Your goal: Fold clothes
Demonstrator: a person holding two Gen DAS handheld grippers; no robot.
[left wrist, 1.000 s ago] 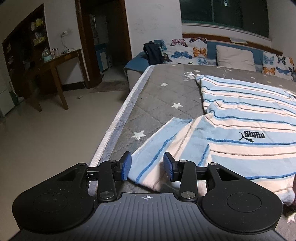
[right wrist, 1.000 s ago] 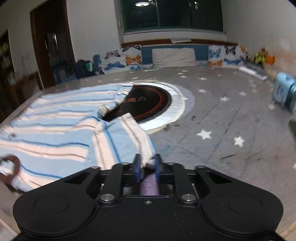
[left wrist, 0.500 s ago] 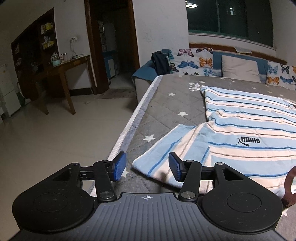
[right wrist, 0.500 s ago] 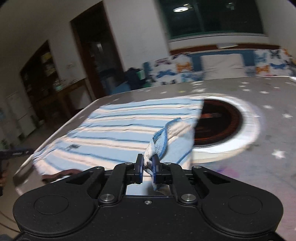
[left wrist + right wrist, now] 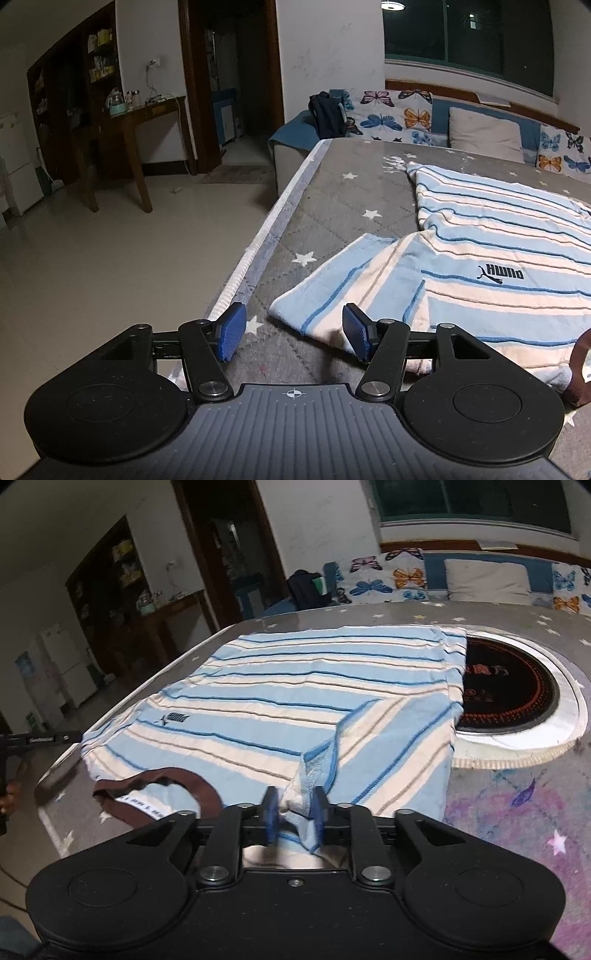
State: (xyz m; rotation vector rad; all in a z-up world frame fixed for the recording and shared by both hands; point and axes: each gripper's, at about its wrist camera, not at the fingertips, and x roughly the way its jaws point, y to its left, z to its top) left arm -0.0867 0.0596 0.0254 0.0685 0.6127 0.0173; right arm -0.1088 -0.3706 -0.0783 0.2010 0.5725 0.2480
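Note:
A blue and cream striped T-shirt (image 5: 491, 254) with a brown collar (image 5: 173, 779) lies face up on the grey star-patterned bed (image 5: 332, 206). Its left sleeve (image 5: 325, 291) lies flat just ahead of my left gripper (image 5: 295, 328), which is open and empty near the bed's edge. In the right wrist view the shirt (image 5: 295, 690) has its right sleeve (image 5: 369, 746) folded across the chest. My right gripper (image 5: 293, 808) has its jaws parted with the sleeve's cuff (image 5: 303, 794) between them.
The bed's left edge (image 5: 258, 243) drops to a tiled floor (image 5: 92, 258). A round dark mat (image 5: 517, 698) lies beside the shirt. Pillows (image 5: 484, 134) and a dark bag (image 5: 327, 114) stand at the head. A wooden table (image 5: 144, 122) stands by the wall.
My right gripper carried the sleeve leftward over the shirt's body, lowered it, and its jaws have parted. My left gripper has widened and pulled back off the left sleeve.

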